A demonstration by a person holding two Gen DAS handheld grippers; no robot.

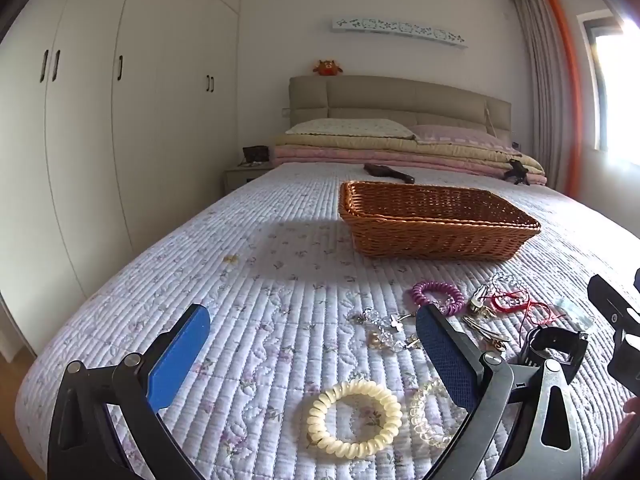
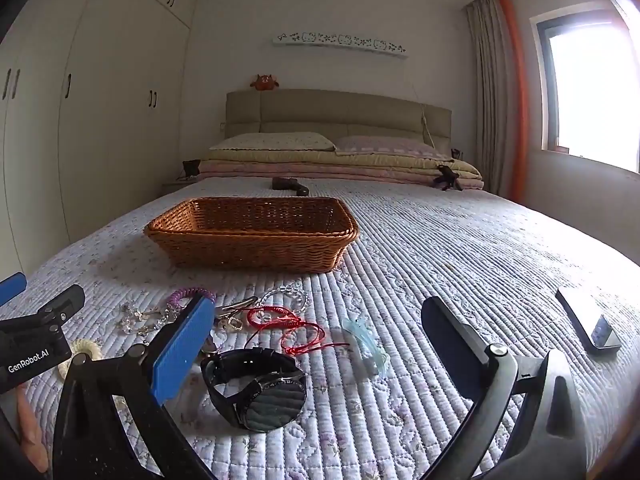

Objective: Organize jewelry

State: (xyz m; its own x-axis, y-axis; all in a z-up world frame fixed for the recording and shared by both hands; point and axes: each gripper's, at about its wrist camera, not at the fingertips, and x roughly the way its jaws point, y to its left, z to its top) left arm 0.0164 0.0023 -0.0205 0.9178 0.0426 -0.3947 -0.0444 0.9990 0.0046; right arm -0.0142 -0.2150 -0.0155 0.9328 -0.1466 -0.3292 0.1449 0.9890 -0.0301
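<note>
A brown wicker basket [image 1: 436, 220] [image 2: 252, 236] stands on the quilted bed. Jewelry lies in front of it: a cream coil band [image 1: 354, 418], a clear coil band [image 1: 426, 414], a purple coil band [image 1: 438, 296] [image 2: 188, 295], crystal pieces [image 1: 384, 326], red cord bracelets [image 2: 286, 326], a black watch [image 2: 260, 388] and a pale blue clip [image 2: 366, 346]. My left gripper [image 1: 312, 344] is open above the cream band. My right gripper [image 2: 320, 336] is open above the watch and red cords.
A dark phone [image 2: 586, 322] lies on the quilt at the right. A dark object [image 2: 290, 186] lies beyond the basket. Folded blankets and pillows [image 1: 400, 148] are at the headboard. White wardrobes [image 1: 100, 120] stand along the left; the window [image 2: 592, 92] is at right.
</note>
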